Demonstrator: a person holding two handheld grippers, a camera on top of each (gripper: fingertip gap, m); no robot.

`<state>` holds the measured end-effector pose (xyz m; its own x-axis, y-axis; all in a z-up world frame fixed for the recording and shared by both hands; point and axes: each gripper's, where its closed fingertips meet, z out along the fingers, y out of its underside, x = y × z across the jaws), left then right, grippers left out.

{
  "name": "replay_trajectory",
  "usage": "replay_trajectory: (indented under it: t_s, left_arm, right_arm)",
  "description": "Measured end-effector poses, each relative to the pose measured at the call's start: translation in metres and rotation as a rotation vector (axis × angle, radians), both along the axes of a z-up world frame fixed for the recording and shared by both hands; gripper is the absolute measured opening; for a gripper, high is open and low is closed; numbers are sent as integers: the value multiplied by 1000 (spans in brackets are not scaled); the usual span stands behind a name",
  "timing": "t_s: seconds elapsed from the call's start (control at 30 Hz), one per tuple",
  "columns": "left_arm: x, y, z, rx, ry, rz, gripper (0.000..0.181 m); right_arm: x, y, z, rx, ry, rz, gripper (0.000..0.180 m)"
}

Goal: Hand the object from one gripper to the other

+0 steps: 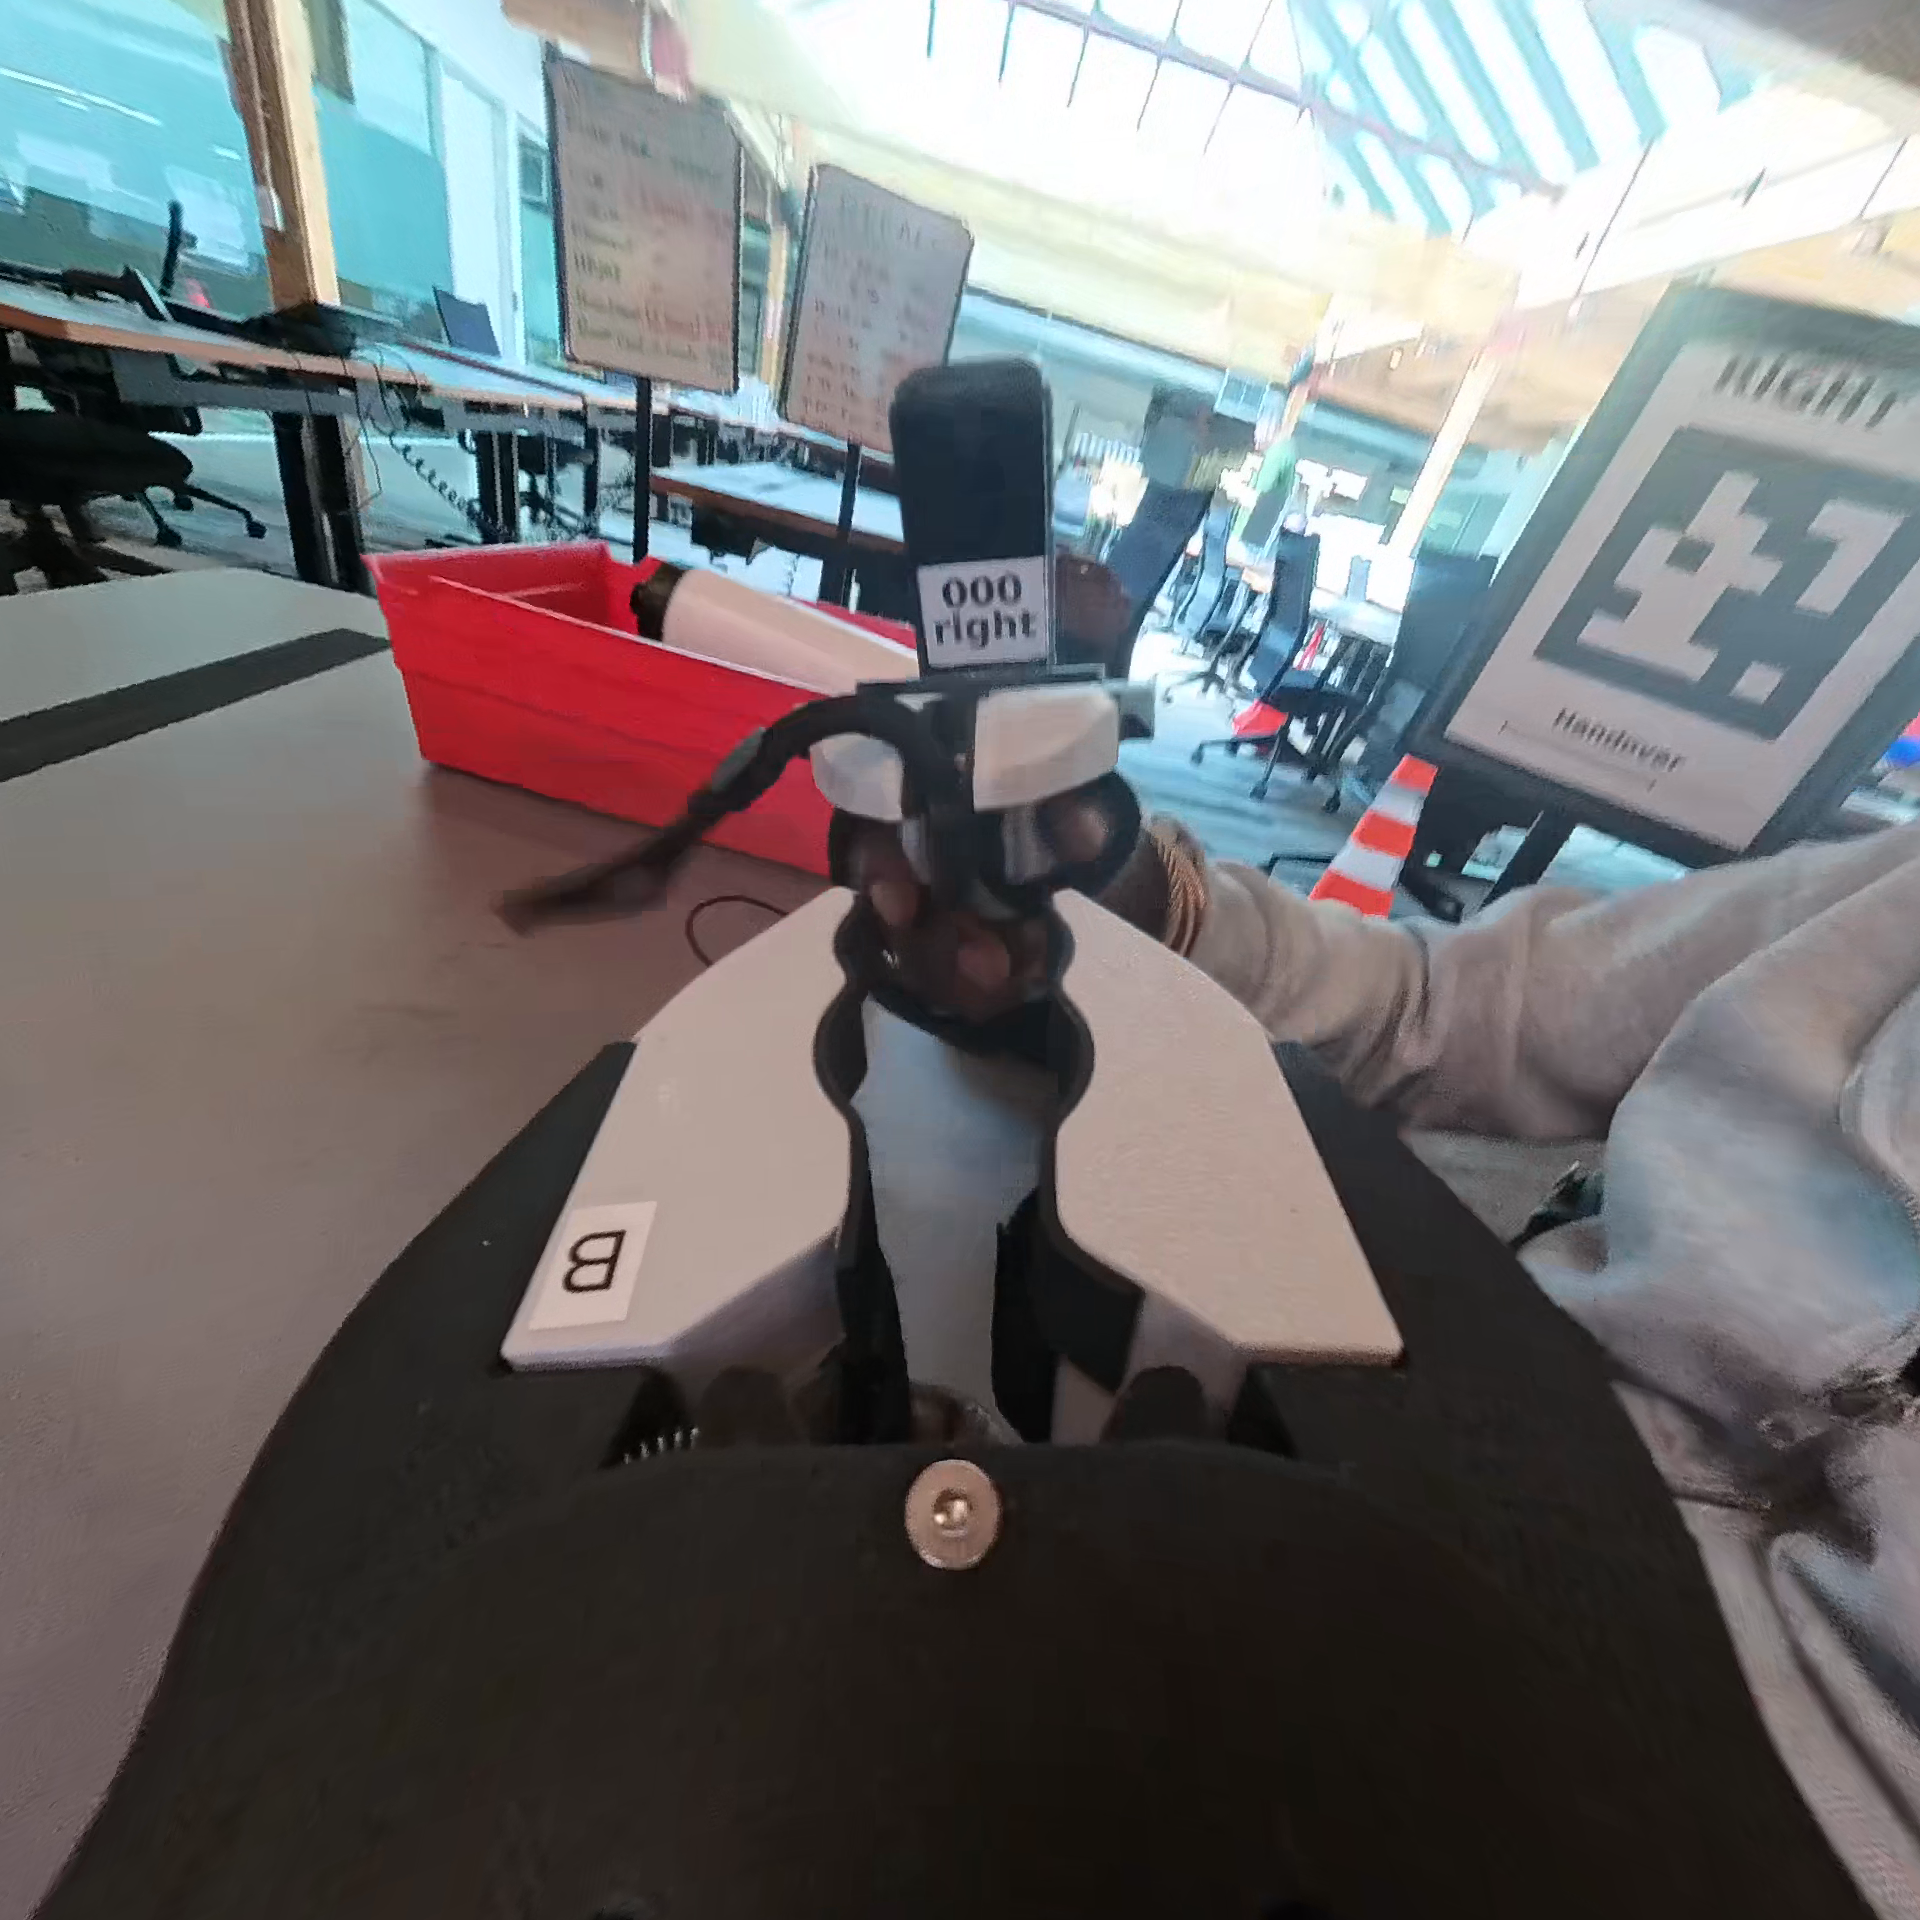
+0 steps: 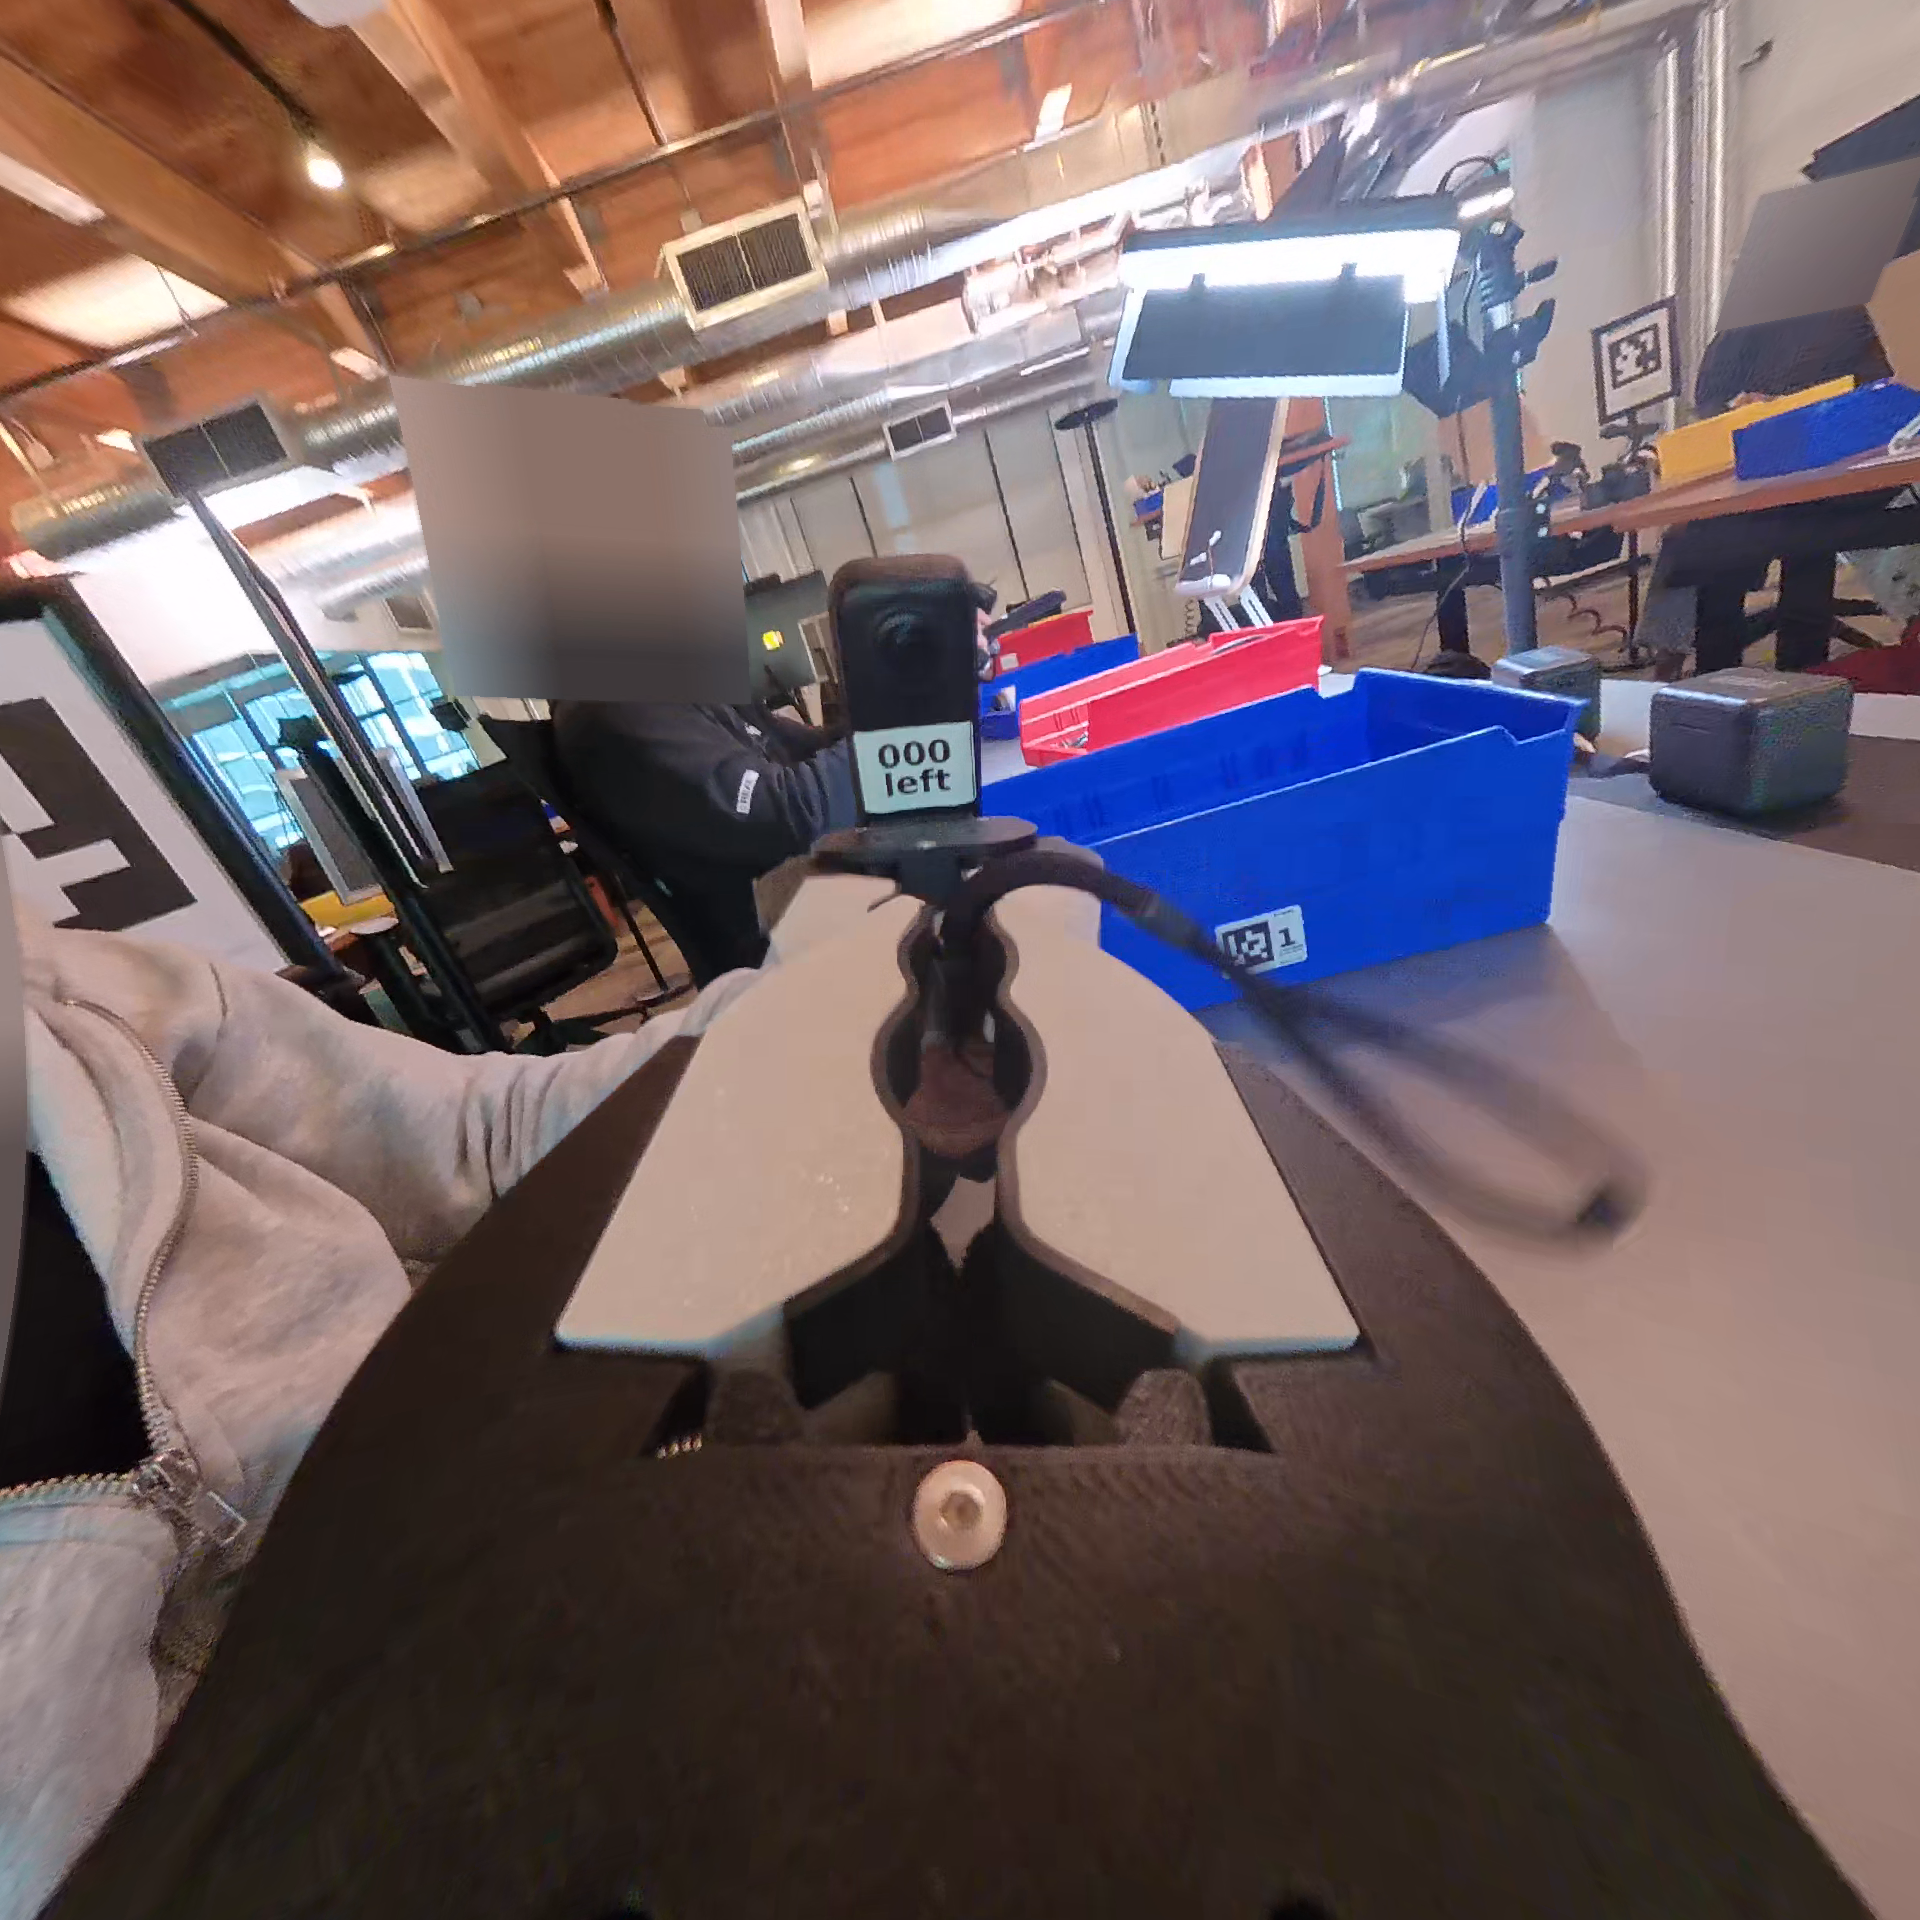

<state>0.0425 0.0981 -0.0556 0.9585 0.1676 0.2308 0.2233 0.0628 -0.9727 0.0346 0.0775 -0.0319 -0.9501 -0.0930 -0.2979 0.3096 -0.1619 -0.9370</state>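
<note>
- Left gripper [image 1: 951, 935], nearer than the red bin [image 1: 540, 686]: fingers apart; the pale surface in the gap is unidentifiable.
- Right gripper [image 2: 951, 935]: fingers nearly together; cannot tell whether anything is clamped.

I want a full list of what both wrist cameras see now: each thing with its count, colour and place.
table: one, grey with black stripe, both views.
red bin: one, red, on the table, left view.
cylinder: one, white with black cap, inside the red bin.
cone: one, orange and white, floor beyond the table.
blue bin: one, blue, on the table, right view.
boxes: two, dark grey, right of the blue bin.
sleeve: one, light grey, the right arm.
left gripper: one, white and black, left view foreground.
right gripper: one, same colours, facing it.
</note>
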Motion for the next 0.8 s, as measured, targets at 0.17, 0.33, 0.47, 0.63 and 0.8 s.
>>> replay_trajectory:
  t_s: [0.17,0.33,0.47,0.63,0.8]
  left_arm:
    - [1,4,1,17,8,2,22]
    - [1,1,1,30,-39,-20,7]
    - [3,-6,13,123,-140,-68,7]
    - [0,-15,12,142,-267,-108,7]
    - [13,-5,-5,36,-339,-192,7]
  right_arm:
    - [3,-4,-4,27,19,4,8]
    - [7,-6,-6,38,25,16,8]
    - [9,0,-2,69,158,-7,28]
    - [-11,19,6,244,984,-482,32]
    - [0,9,-12,445,1683,-662,31]
